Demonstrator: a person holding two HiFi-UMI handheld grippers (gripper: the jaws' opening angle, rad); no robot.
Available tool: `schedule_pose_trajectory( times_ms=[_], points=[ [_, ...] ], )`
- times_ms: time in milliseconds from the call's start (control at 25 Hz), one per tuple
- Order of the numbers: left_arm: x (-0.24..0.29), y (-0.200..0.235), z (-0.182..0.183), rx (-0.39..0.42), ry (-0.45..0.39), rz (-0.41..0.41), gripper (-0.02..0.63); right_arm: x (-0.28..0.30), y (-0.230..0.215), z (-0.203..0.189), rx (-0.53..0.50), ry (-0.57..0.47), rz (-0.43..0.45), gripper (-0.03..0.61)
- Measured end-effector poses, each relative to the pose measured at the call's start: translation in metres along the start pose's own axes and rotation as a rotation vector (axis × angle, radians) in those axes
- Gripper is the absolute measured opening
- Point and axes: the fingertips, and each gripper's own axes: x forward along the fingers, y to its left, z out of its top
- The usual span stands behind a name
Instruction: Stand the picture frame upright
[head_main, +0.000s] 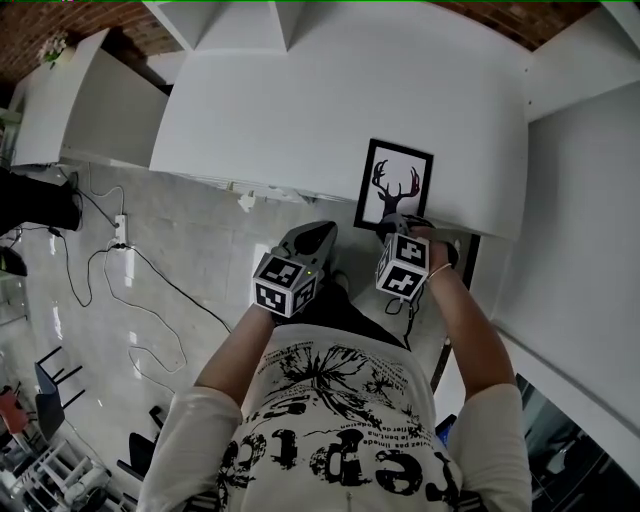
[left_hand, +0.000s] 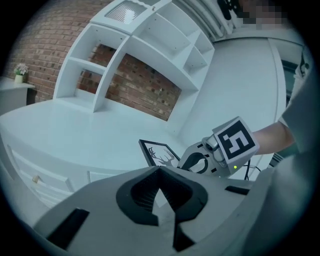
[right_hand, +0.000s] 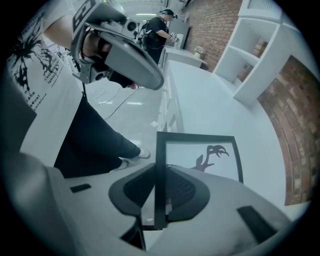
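One white counter (head_main: 330, 100) before brick wall (left_hand: 145, 80); right gripper (right_hand: 160, 187) clamps picture frame (right_hand: 200, 150), left gripper (left_hand: 160, 192) closed empty.

We wear a white short-sleeved T-shirt (head_main: 345, 430) printed with a black splashed graphic and large black lettering, dark trousers (right_hand: 95, 135) and a light shoe (right_hand: 144, 154). A thin pale band (head_main: 441, 271) circles our right wrist. Our left gripper (head_main: 322, 232) and right gripper (head_main: 396, 224) share smooth grey shells. The left cube (head_main: 285, 284) and the right cube (head_main: 403, 268) are white with black square markers. The jaws are lined with dark ribbed pads (left_hand: 144, 191). A small green light (left_hand: 235, 167) glows below the right cube, and a dark cable (head_main: 404, 312) trails beneath it.
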Motion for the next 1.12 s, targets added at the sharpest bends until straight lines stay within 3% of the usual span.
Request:
schedule_pose_trajectory(
  times_ms=[360,480,640,920,1040,1120],
  points=[
    [0.019,-0.001,-0.018,-0.190,0.032,-0.066,0.015,-0.007,0.027,0.001,-0.015,-0.009,-0.002,0.074],
    [0.028,-0.002,-0.017,-0.301,0.034,-0.108,0.121,-0.015,0.033,0.006,-0.018,-0.006,0.004,0.074],
    [0.051,0.004,-0.023,-0.408,0.055,-0.138,0.190,-0.016,0.038,0.005,-0.031,-0.011,0.004,0.074],
    [0.073,-0.007,-0.024,-0.509,0.086,-0.284,0.190,-0.020,0.046,0.003,-0.056,-0.009,-0.004,0.074],
    [0.082,-0.012,-0.034,-0.589,0.105,-0.341,0.189,-0.020,0.047,0.002,-0.065,-0.008,-0.008,0.074],
    [0.089,-0.009,-0.037,-0.642,0.104,-0.336,0.144,-0.020,0.050,0.000,-0.069,-0.007,0.000,0.075]
  ],
)
